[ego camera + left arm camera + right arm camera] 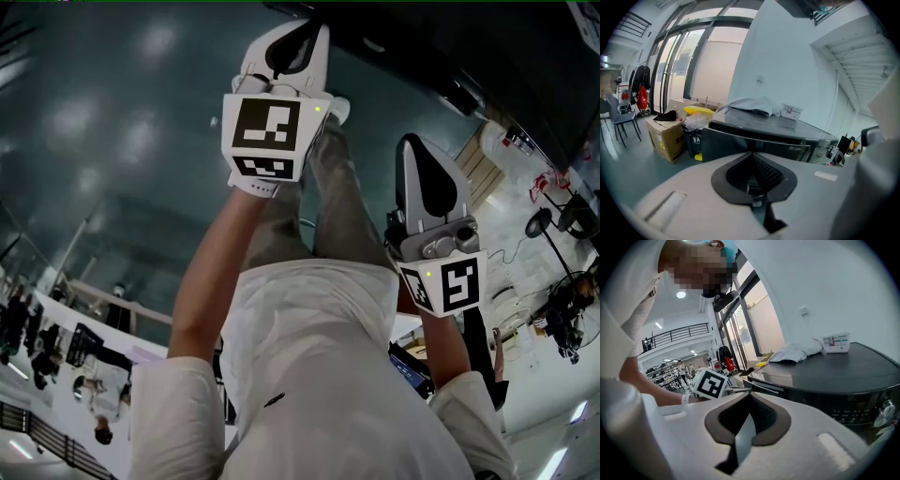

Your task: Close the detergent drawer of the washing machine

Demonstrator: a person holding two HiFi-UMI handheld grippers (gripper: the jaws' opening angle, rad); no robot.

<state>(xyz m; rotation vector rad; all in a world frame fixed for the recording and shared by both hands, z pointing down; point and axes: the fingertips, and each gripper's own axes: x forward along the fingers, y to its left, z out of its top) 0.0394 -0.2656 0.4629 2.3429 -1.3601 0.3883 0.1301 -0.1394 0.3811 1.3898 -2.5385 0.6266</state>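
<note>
The dark washing machine fills the middle of the left gripper view, and its top shows in the right gripper view. Its detergent drawer sticks out from the front at the upper left. The drawer's dark front panel stands just ahead of my left gripper, whose jaws are shut with nothing in them. In the head view the left gripper reaches to the machine's dark edge. My right gripper is shut and empty, held back beside the machine's front.
A crumpled pale cloth and a small white box lie on the machine's top. Left of the machine stand a cardboard box, a dark bin with a yellow lid and a chair. A control knob sits on the front panel.
</note>
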